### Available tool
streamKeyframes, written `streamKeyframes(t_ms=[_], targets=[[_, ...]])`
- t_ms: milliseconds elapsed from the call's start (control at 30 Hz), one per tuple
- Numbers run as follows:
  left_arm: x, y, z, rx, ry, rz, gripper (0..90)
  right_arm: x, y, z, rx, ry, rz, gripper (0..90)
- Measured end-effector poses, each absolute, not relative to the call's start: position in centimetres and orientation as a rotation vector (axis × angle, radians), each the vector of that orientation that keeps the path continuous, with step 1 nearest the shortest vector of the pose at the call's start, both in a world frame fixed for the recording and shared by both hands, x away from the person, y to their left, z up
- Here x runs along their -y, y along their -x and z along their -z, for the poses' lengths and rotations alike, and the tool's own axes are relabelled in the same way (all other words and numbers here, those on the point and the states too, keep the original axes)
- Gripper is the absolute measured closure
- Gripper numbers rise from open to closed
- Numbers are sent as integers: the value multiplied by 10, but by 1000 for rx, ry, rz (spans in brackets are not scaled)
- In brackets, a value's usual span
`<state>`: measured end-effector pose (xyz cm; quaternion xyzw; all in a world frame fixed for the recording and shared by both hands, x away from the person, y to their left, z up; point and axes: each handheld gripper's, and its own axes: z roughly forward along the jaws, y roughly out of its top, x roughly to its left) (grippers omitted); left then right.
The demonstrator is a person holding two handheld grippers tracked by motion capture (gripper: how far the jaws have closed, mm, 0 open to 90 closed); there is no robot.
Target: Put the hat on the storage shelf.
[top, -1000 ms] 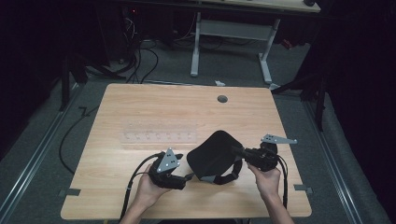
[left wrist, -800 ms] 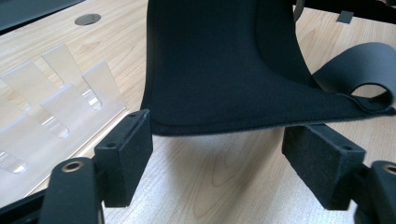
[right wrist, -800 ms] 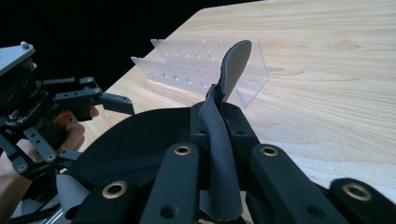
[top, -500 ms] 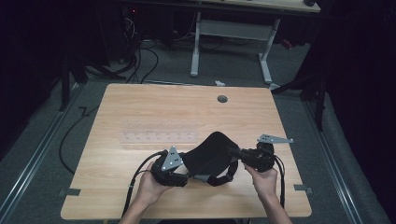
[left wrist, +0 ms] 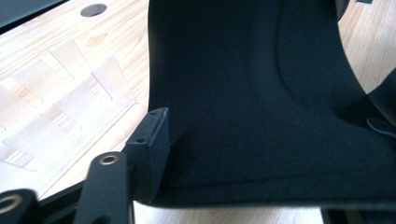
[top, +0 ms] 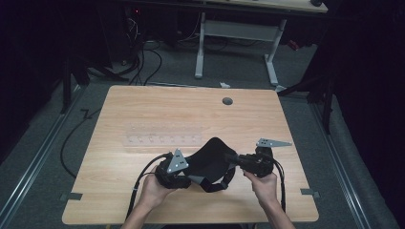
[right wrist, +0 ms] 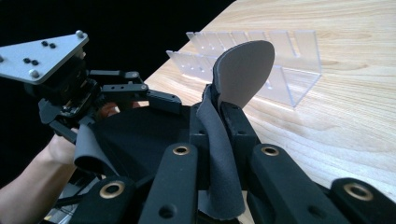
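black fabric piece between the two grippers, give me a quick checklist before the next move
1. Right gripper clamped on the black fabric piece: ok, jaws shut on a grey-lined flap.
2. Left gripper grip: cannot tell; its jaws have just been closing, fabric edge between them, pad contact unclear.
3. Fabric free of the clear plastic rack: ok, rack lies behind it.
4. Cables clear of the fabric: ok.
5. Fabric over the table: ok.

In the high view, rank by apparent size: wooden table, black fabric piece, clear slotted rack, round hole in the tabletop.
1. Wooden table
2. Black fabric piece; the clear slotted rack looks close to it, so order unsure
3. Round hole, smallest
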<state>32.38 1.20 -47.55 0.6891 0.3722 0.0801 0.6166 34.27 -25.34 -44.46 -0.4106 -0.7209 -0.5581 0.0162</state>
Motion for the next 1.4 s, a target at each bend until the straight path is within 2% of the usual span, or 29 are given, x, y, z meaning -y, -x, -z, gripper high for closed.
streamKeyframes(t_ms=[233, 567, 667, 833, 900, 1100, 1400], targets=[[-19, -320, 469, -800, -1562, -130, 584, 255, -342, 443, 2257, 1268, 1742, 832], [-23, -312, 460, -677, -1574, 29, 849, 257, -346, 443, 2316, 1322, 1724, 739], [-23, -311, 461, -657, -1599, 48, 863, 254, -349, 445, 2323, 1336, 1704, 709], [-27, -313, 460, -690, -1585, 66, 864, 254, -352, 445, 2333, 1329, 1703, 547], [-29, -313, 459, -702, -1578, 66, 864, 258, -352, 446, 2304, 1327, 1726, 517], [-38, -318, 456, -743, -1535, 73, 863, 273, -351, 452, 2323, 1418, 1731, 482], [-53, -319, 448, -760, -1465, 66, 862, 283, -360, 483, 2496, 1613, 1557, 451]])
